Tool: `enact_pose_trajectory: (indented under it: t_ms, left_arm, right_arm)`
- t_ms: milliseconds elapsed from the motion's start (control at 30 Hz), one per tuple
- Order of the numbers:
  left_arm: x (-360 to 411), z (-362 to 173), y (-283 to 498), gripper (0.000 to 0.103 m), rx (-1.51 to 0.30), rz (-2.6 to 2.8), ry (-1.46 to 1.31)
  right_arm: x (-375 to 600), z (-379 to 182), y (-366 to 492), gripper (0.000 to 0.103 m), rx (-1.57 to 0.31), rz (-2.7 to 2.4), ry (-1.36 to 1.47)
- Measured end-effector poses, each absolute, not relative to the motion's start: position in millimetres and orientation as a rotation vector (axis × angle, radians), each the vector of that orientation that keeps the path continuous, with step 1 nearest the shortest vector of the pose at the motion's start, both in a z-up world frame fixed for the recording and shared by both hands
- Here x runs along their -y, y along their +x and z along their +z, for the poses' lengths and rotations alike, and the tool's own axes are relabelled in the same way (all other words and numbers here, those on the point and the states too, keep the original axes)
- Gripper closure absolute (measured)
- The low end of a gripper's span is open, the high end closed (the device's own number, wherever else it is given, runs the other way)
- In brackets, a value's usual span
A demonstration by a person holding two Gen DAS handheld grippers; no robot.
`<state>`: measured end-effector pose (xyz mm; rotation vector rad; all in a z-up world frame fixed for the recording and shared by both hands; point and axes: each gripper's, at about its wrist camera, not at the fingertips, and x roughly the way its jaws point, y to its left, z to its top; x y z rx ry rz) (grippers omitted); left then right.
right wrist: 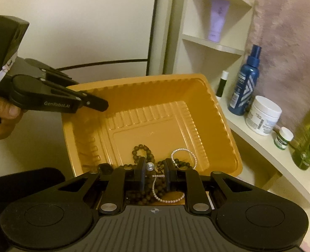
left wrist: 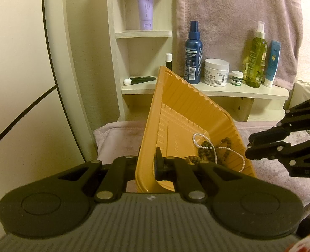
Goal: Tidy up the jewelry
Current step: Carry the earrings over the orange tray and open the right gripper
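Indoors, at a dressing corner draped in mauve towel, we hold an orange plastic tray [left wrist: 182, 113] tilted up on its edge, our left gripper [left wrist: 148, 166] clamped narrow on the tray's rim, one pad inside the wall and the other outside it. From the right wrist view the same tray [right wrist: 218, 109] faces us with its ribbed floor bare in the upper half, and the left gripper [right wrist: 101, 105] bites its far left rim. At the tray's low corner lies the jewelry: a strand of dark brown beads [left wrist: 205, 149] tangled with a thin white pearl chain [left wrist: 234, 153]. Our right gripper [right wrist: 154, 177] reaches into that heap, its jaws a narrow gap apart and not closed, a single large pearl [right wrist: 149, 166] sitting between the pads, with the dark beads [right wrist: 142, 149] and the pearl chain [right wrist: 183, 152] looped around and below it; we cannot tell whether the pads touch the pearl. In the left wrist view the right gripper [left wrist: 249, 147] hangs just beside the tray's right rim. Behind, a pale shelf [left wrist: 260, 93] carries a blue spray bottle [left wrist: 192, 56], a white cream jar [left wrist: 216, 72], a small green-labelled jar [left wrist: 237, 78], a green bottle [left wrist: 256, 58] and a blue tube [left wrist: 272, 63]; a lilac tube [left wrist: 145, 7] stands in an upper cubby.
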<state>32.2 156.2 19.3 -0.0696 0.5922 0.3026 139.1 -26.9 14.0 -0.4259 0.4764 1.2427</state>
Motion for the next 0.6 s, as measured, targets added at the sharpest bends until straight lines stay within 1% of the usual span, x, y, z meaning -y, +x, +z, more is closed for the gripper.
enact_pose_trajectory:
  t_ms: [300, 500, 533, 567, 600]
  left_arm:
    - [-156.5, 19.5, 32.2, 0.097, -0.593, 0.302, -0.073]
    - [-156.7, 19.6, 32.4, 0.097, -0.594, 0.302, -0.073]
    - [-157.1, 19.4, 32.3, 0.097, -0.594, 0.302, -0.075]
    - [-157.0, 19.5, 32.3, 0.097, -0.594, 0.302, -0.075]
    - [-157.0, 19.5, 32.3, 0.097, -0.594, 0.302, -0.074]
  right_arm:
    - [14.5, 10.4, 140.9, 0.084, -0.477, 1.27, -0.468]
    - [8.7, 5.7, 141.4, 0.084, -0.496, 1.285, -0.428]
    - [9.3, 5.3, 141.3, 0.076, -0.493, 1.286, -0.415]
    - [10.4, 5.7, 140.9, 0.064, -0.484, 1.272, -0.408]
    - [13.5, 6.2, 142.0, 0.061, -0.48, 1.256, -0.389]
